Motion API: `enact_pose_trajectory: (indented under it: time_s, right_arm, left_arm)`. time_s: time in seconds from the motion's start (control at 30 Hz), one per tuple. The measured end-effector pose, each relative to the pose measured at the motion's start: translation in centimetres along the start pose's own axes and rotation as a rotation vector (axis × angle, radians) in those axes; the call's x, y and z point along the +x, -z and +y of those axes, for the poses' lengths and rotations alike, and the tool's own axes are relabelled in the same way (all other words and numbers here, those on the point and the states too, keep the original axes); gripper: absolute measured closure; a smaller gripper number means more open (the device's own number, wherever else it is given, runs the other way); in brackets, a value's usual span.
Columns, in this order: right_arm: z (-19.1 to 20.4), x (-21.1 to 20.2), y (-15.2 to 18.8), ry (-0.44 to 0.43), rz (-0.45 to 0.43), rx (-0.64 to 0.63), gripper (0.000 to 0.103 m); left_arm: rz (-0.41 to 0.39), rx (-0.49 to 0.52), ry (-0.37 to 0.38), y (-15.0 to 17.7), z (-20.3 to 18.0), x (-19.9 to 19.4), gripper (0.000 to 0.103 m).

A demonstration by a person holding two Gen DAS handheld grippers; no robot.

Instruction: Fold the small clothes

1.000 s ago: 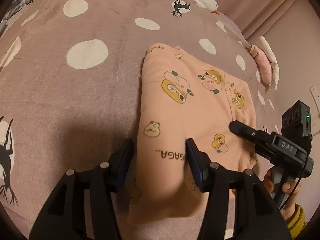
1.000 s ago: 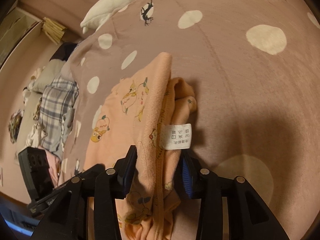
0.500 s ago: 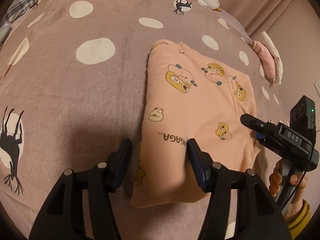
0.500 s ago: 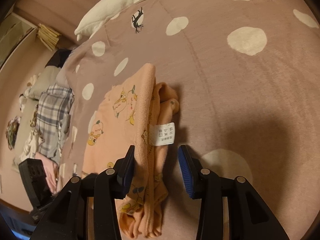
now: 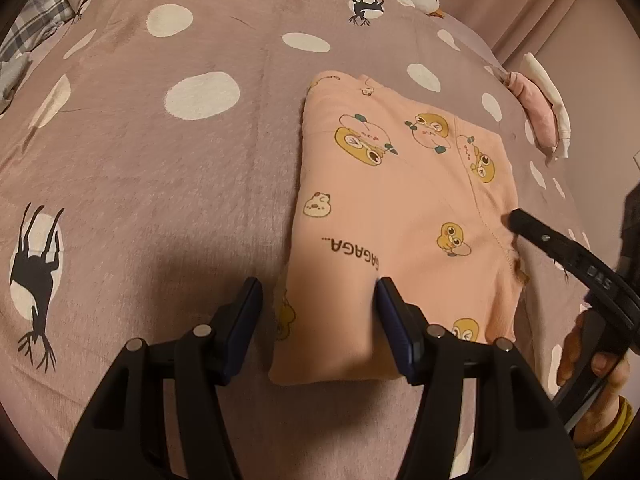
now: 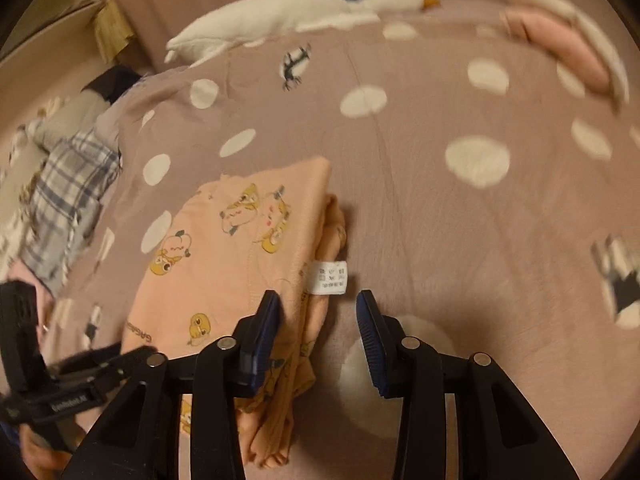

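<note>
Peach-coloured children's garment (image 5: 400, 208), printed with cartoon ducks and the word "GAGAGA", lying folded into a rectangle on a mauve polka-dot bedspread (image 5: 160, 184). Left gripper (image 5: 318, 298): jaws spread, straddling the garment's near left corner, clamping nothing. Right gripper (image 6: 318, 316): jaws spread over the stacked folded edge, just short of the white care label (image 6: 330, 277); its tip (image 5: 520, 222) appears in the left wrist view at the garment's right edge. A white goose plush (image 6: 280, 16) lies at the bed's far side; plaid cloth (image 6: 68, 192) lies beside the bedspread.
</note>
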State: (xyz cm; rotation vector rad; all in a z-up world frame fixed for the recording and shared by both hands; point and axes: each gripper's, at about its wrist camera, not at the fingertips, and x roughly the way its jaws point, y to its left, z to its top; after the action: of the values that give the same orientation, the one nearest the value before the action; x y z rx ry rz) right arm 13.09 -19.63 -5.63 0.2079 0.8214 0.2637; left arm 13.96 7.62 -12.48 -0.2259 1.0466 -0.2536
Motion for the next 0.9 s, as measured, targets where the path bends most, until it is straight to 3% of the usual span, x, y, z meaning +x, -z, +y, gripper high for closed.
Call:
enact_pose_trajectory:
  time_s: [0.23,0.4,0.53,0.67,0.9]
  right_arm:
    - [3.3,-1.9,0.7,-0.096,-0.056,-0.176,0.062]
    - [5.0,-1.0,1.8,-0.139,-0.015,-0.239,0.062]
    - [4.5,0.9,3.0,-0.094,0.062,-0.218,0.062]
    - [3.9,1.1,3.6,-0.089,0.079,-0.199,0.063]
    - [3.6,0.5,3.9,-0.101,0.082,-0.171,0.063]
  left_arm:
    - [-0.016,0.032,-0.038,0.6,-0.6,-0.4,0.043]
    - [-0.023,0.045,-0.056,1.1,-0.6,-0.6,0.043]
    - [-0.020,0.043,-0.061,1.4,-0.4,-0.6,0.043]
    - [-0.029,0.035,-0.061,1.8,-0.1,-1.3,0.043]
    - [-0.129,0.080,-0.080,1.1,-1.5,-4.1,0.047]
